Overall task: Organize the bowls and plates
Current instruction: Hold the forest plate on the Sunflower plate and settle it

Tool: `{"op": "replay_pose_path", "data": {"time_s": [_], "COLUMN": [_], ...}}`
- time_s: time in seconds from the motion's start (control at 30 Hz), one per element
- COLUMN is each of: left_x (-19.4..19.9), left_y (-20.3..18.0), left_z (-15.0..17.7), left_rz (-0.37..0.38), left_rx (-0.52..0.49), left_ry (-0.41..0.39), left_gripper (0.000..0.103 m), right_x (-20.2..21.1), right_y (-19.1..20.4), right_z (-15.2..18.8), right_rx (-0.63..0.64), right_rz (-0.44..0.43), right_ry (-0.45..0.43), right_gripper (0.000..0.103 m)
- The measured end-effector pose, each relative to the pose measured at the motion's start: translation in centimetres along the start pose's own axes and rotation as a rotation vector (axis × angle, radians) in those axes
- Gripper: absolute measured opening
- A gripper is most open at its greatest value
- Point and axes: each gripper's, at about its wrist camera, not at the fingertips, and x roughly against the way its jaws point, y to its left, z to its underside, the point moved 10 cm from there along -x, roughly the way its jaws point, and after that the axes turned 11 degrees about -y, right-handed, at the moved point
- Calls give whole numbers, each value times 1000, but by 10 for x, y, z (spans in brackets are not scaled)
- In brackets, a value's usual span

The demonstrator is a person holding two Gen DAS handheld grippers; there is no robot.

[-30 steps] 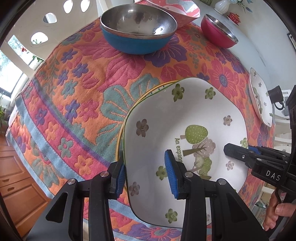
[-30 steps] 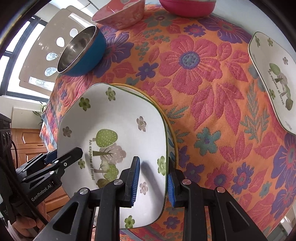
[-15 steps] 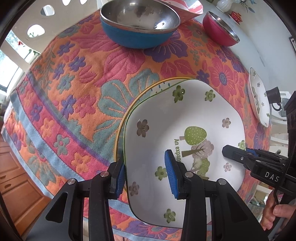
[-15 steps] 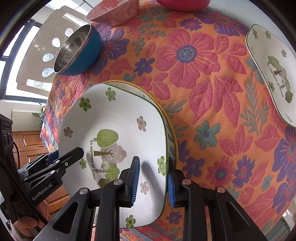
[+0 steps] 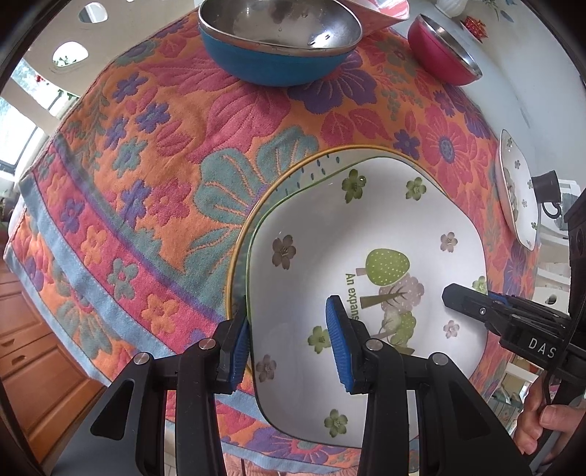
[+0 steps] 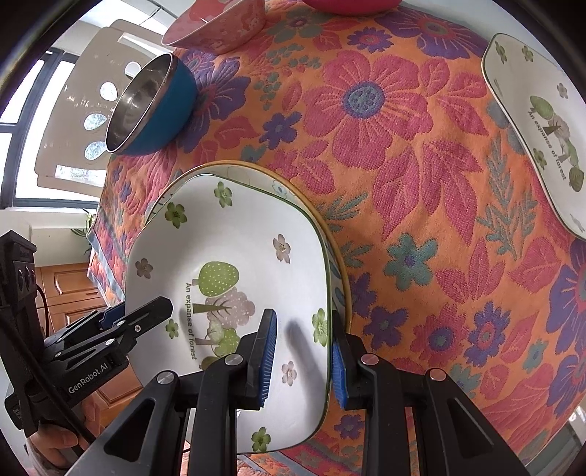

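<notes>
Floral tablecloth (image 5: 154, 190) in orange, pink, purple and teal covers a table, with wooden drawers (image 5: 22, 351) below its edge. Near the front lies a square white plate (image 5: 366, 227) printed with trees and small flowers; it rests on a round plate with a yellow rim (image 5: 238, 249), which is almost wholly hidden, so only an arc of its edge shows. The top plate reads "An expanse of forest" in the right wrist view; the left wrist view cuts it to "An expans" behind a finger.

The left gripper (image 5: 289, 344) has its blue-padded fingers apart, straddling the square plate's left rim: one pad outside the edge, one over the plate's face. The right gripper (image 6: 304, 359) likewise stands parted across the right rim. Whether any pad touches the plate is hard to tell.

The left tool's side reads "GenRobot.AI"; the right tool's shows "DAS", the rest cut off.

Farther back stand a blue bowl with a steel inside (image 5: 278, 40), a pink floral bowl (image 6: 216, 25) partly cut off, and a magenta bowl (image 5: 443, 51). A second tree plate (image 6: 542, 121) lies well apart at the right.
</notes>
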Motion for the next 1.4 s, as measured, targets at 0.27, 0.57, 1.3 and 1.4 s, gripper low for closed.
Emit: {"op": "replay_pose_path", "data": {"time_s": [0.27,0.57,1.3,1.4], "left_x": [2,5,17,18], "left_y": [-1,-6,-9,-9], "left_z": [-7,-10,-9,-9], "left_rz": [-26,-38,-57,-57], "left_rx": [-37,-44,-53,-54], "left_ry": [11,11,-19,-22], "left_gripper": [35,35,37,37], "right_x": [2,2,7,7], "right_y": [0,0,-1,-1], "right_z": [0,0,-1,-3], "right_rx": [-2,3,38,40], "right_rz": [-4,5,98,100], "right_ry": [11,19,23,11], "right_gripper": [27,27,28,28]}}
